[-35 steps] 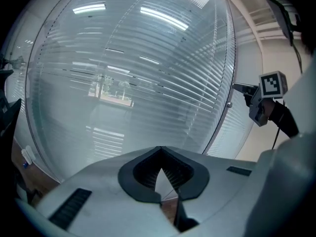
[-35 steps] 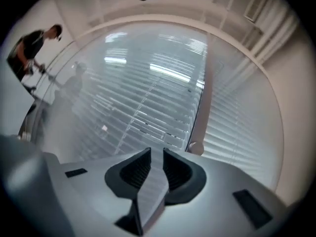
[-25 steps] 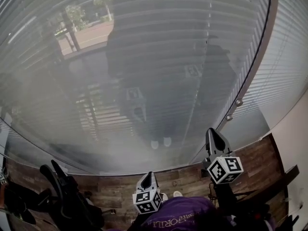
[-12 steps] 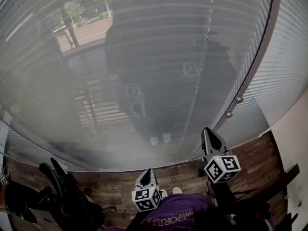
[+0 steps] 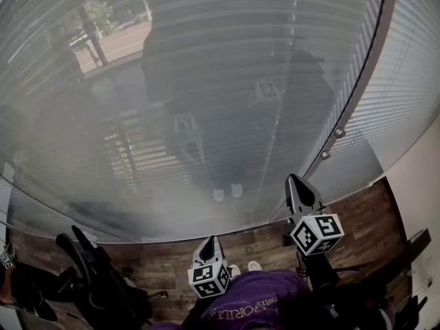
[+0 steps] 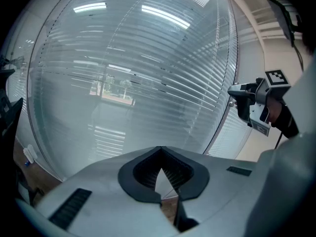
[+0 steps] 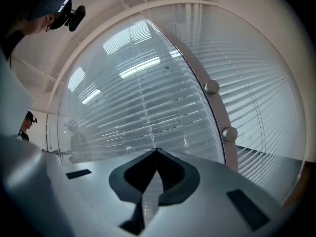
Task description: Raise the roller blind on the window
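Your right gripper (image 5: pixel 295 184) is riding clenched and empty, its jaws pressed tip to tip, and your left gripper (image 5: pixel 210 245) is doing the same, nearer your body. Both are pointing toward the blind (image 5: pixel 227 47), which is hanging fully lowered across the window (image 5: pixel 82 150) on the far side, left of the frame post (image 5: pixel 357 81). No pull cord is showing clearly, so you are probably best finding the control first and parting the jaws before reaching.
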